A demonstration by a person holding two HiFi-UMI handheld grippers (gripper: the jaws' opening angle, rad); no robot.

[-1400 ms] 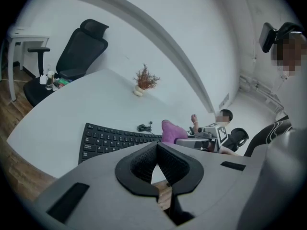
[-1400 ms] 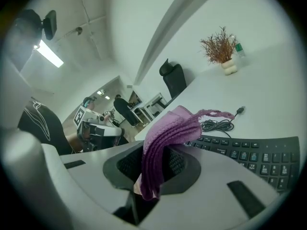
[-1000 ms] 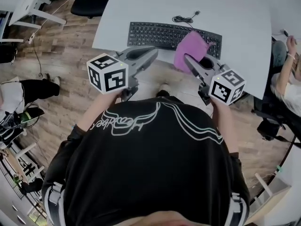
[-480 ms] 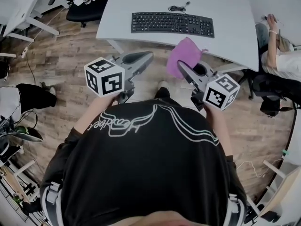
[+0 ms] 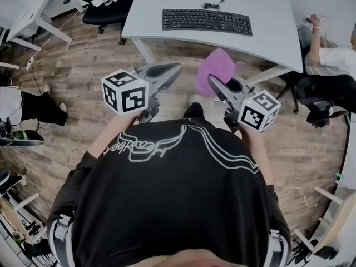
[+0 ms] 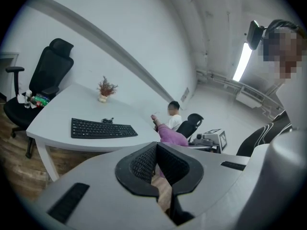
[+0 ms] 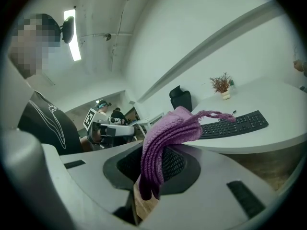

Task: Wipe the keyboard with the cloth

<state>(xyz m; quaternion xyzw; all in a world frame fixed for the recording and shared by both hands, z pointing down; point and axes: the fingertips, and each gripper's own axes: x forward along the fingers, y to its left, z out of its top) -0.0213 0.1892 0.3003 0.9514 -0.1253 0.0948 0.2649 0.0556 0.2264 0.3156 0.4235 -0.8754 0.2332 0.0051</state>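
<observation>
Cloth is held pinched by one bunched edge in the right gripper, left gripper closed empty, keyboard well ahead on the desk; the cloth could be pulled free if snagged on keys.

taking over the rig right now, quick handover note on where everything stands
Left gripper: shut, nothing between its jaws, held out in front of the person.
Right gripper: shut on the purple cloth, which hangs clear of the desk.
Keyboard: flat on the desk, ahead of both grippers, nothing touching it.
Done: cloth is in grip. Whether any wiping has happened cannot be told.
Left: bring the cloth to the keyboard and wipe across the keys.
</observation>
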